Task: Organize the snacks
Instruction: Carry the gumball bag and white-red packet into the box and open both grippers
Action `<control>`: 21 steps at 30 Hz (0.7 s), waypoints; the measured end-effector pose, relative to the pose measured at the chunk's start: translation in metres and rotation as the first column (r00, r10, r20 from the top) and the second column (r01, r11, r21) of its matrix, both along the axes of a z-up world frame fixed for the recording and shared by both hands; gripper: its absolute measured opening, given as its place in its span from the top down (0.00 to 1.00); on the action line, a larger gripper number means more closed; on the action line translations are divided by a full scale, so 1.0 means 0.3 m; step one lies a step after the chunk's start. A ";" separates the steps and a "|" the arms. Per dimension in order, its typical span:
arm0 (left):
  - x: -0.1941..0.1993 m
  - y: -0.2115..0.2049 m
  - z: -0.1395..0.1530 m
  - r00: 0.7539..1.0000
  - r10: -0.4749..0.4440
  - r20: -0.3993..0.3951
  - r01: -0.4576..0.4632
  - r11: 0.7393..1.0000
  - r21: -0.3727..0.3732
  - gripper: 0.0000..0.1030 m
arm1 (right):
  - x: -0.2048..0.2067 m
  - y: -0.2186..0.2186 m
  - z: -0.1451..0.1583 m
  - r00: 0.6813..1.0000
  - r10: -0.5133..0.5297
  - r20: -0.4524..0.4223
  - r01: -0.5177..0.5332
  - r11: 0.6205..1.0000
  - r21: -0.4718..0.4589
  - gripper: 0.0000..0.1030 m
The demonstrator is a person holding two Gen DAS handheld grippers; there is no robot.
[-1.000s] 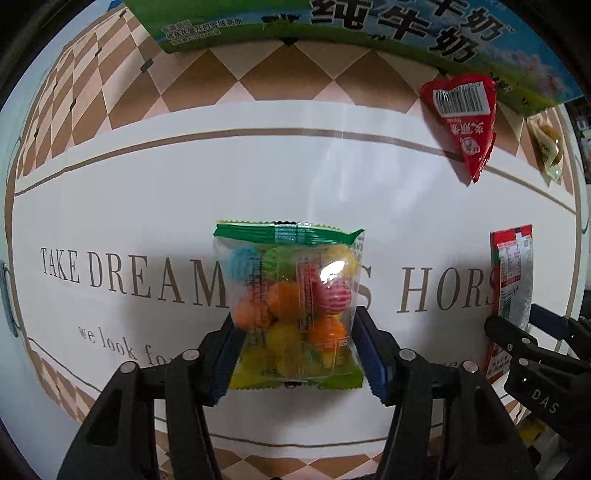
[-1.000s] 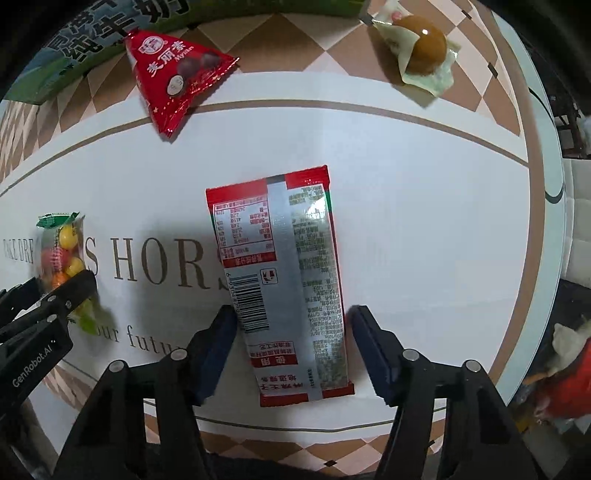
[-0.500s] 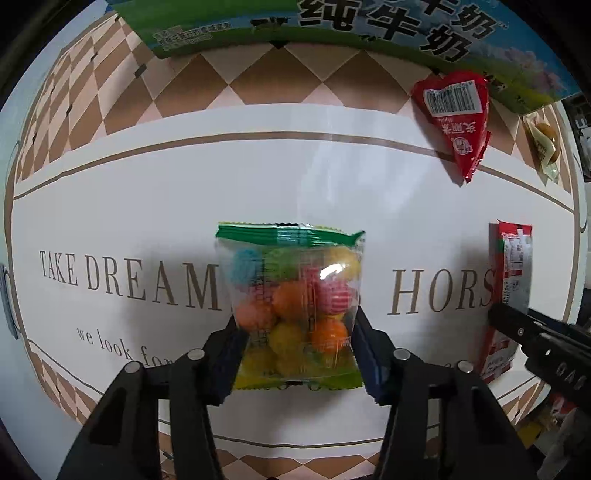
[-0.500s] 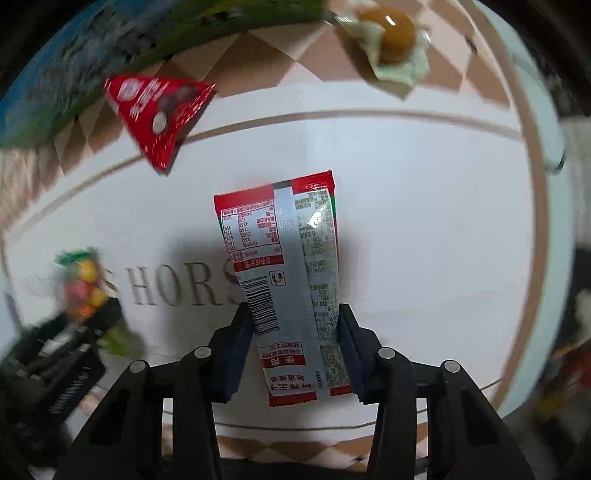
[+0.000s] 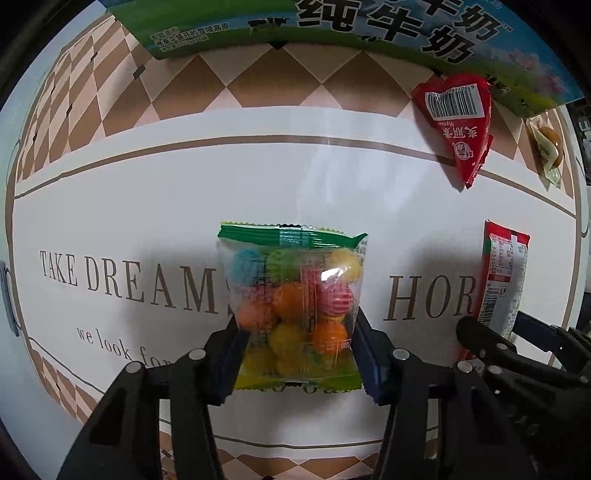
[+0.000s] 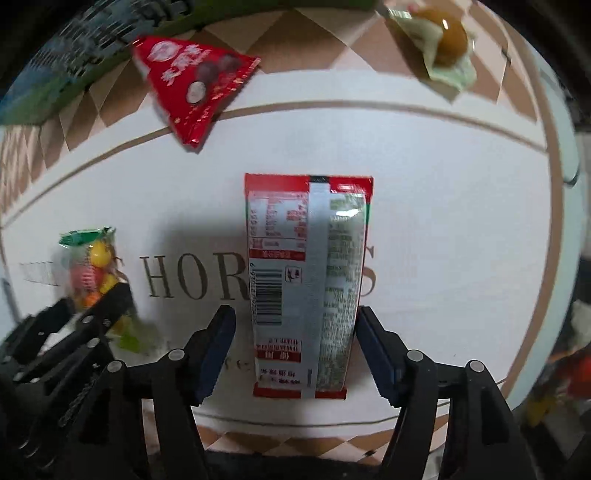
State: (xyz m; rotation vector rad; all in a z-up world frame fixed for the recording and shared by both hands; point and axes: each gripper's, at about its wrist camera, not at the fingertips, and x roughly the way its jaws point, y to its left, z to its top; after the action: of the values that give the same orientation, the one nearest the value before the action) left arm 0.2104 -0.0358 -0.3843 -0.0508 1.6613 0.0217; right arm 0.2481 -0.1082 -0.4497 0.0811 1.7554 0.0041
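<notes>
— What covers the table?

— A white cloth with a brown-and-cream diamond border and brown lettering, "TAKE DREAM" among it.

— And lying on it?

— At the far edge, a green and blue milk carton. Near it, a red triangular packet and a small clear-wrapped brown sweet. Nearer the middle, a clear bag of coloured candy balls and a long red packet, well apart from each other. Whether those two rest flat on the cloth cannot be told.
</notes>
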 end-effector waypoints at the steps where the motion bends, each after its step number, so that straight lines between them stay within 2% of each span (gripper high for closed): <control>1: -0.001 0.001 -0.001 1.000 0.002 0.002 -0.002 1.000 -0.001 0.52 | -0.005 0.017 0.004 1.000 0.012 0.016 -0.012 1.000 -0.028 0.38; 3: -0.004 0.002 -0.001 1.000 0.006 0.006 -0.006 1.000 0.000 0.54 | -0.012 0.041 0.020 0.998 0.026 0.051 -0.024 0.999 -0.040 0.49; 7: -0.009 -0.010 0.007 1.000 0.003 0.013 -0.003 1.000 0.006 0.56 | -0.033 0.070 0.039 0.997 0.036 0.072 -0.033 0.999 -0.034 0.55; 14: -0.022 -0.026 0.059 1.000 0.005 0.024 -0.005 1.000 -0.026 0.57 | -0.073 0.022 0.084 0.995 0.033 0.091 -0.034 0.999 0.014 0.58; 19: -0.008 -0.031 0.172 0.998 0.007 0.069 -0.002 0.997 -0.075 0.57 | -0.084 -0.023 0.184 0.989 0.012 0.145 -0.023 0.997 0.078 0.58; 21: 0.006 -0.028 0.229 0.995 0.012 0.098 -0.003 0.996 -0.095 0.57 | -0.081 -0.057 0.253 0.985 -0.005 0.172 -0.015 0.993 0.113 0.58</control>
State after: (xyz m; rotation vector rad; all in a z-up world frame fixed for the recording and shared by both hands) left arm 0.2123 -0.0443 -0.3155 -0.1278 1.5629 -0.0532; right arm 0.2239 -0.1251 -0.3737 0.1550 1.5813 0.1122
